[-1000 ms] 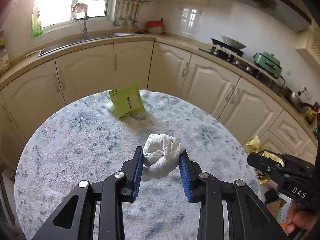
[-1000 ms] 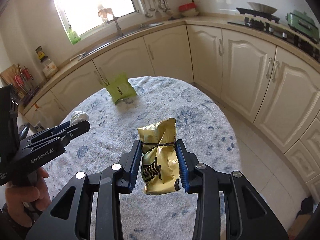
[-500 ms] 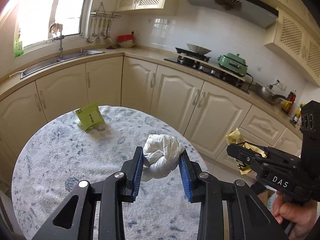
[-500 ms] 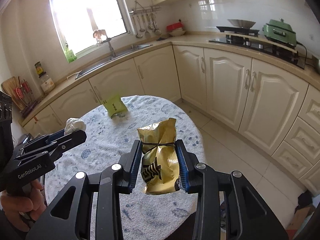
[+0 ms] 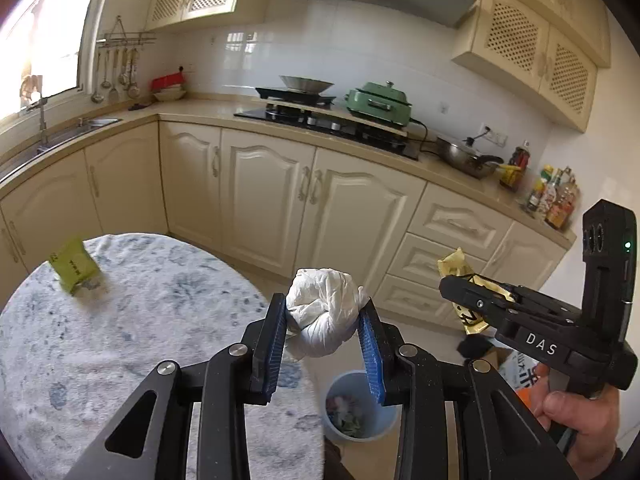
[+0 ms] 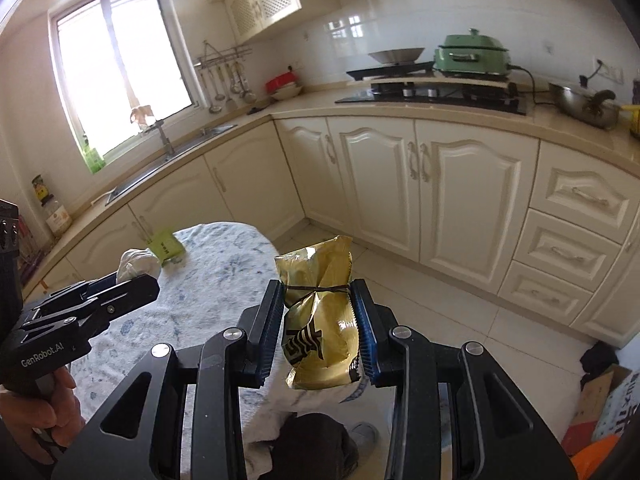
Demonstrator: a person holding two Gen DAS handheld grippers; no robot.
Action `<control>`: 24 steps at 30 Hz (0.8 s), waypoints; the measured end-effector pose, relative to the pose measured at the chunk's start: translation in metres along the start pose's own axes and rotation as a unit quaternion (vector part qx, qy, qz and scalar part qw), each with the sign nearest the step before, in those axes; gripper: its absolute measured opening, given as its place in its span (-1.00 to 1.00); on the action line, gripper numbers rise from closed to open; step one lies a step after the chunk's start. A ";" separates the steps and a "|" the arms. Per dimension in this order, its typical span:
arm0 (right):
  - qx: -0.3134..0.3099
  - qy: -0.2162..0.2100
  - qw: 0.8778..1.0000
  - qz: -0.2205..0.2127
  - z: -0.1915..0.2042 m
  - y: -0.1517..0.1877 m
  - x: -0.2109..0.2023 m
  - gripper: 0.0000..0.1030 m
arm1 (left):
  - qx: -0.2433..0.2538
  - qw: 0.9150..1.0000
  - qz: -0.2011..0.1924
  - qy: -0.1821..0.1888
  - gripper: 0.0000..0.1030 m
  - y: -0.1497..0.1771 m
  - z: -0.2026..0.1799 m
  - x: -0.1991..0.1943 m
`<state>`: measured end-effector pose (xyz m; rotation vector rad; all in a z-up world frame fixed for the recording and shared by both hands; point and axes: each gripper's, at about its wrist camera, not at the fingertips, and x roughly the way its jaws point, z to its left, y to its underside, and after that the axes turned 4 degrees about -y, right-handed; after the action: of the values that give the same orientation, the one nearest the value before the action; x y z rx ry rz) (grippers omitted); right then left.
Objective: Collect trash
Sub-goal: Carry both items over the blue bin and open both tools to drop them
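Left gripper [image 5: 323, 330]: its fingers squeeze the white paper ball [image 5: 322, 311]; held up past the tabletop [image 5: 120, 340] edge
Right gripper [image 6: 319, 324]: its fingers pinch the gold snack bag [image 6: 320, 320]
Next: hold each right over the blue bin [image 5: 356, 408] before letting go; the green packet [image 5: 74, 266] waits

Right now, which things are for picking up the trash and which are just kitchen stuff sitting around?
For the trash job:
- white wad in the left gripper
- gold packet in the right gripper
- green packet on the table
- blue bin on the floor

Just sitting around:
- green cooker
- wok
- hanging ladles
- bottles
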<state>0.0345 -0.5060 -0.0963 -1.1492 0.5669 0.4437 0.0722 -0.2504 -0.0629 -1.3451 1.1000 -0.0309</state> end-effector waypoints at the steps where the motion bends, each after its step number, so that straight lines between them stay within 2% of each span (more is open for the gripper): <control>1: 0.007 0.009 1.000 -0.001 -0.010 0.002 -0.004 -0.33 | 0.003 1.000 0.007 0.011 -0.40 -0.001 -0.006 0.007; 6: 0.042 0.053 0.998 0.004 -0.061 0.013 -0.014 -0.32 | 0.023 0.998 0.049 0.040 -0.40 -0.007 -0.037 0.052; 11: 0.088 0.090 0.992 0.033 -0.115 0.038 -0.006 -0.32 | 0.044 0.991 0.106 0.064 -0.39 -0.003 -0.071 0.112; 19: 0.158 0.111 0.977 0.091 -0.181 0.083 0.030 -0.32 | 0.070 0.975 0.193 0.080 -0.39 0.005 -0.111 0.211; 24: 0.184 0.111 0.970 0.114 -0.206 0.098 0.048 -0.32 | 0.077 0.964 0.239 0.084 -0.37 0.001 -0.121 0.279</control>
<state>-0.0258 -0.6627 -0.2578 -0.7833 0.9410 0.3873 0.1434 -0.5052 -0.2132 -0.9247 1.5124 0.1244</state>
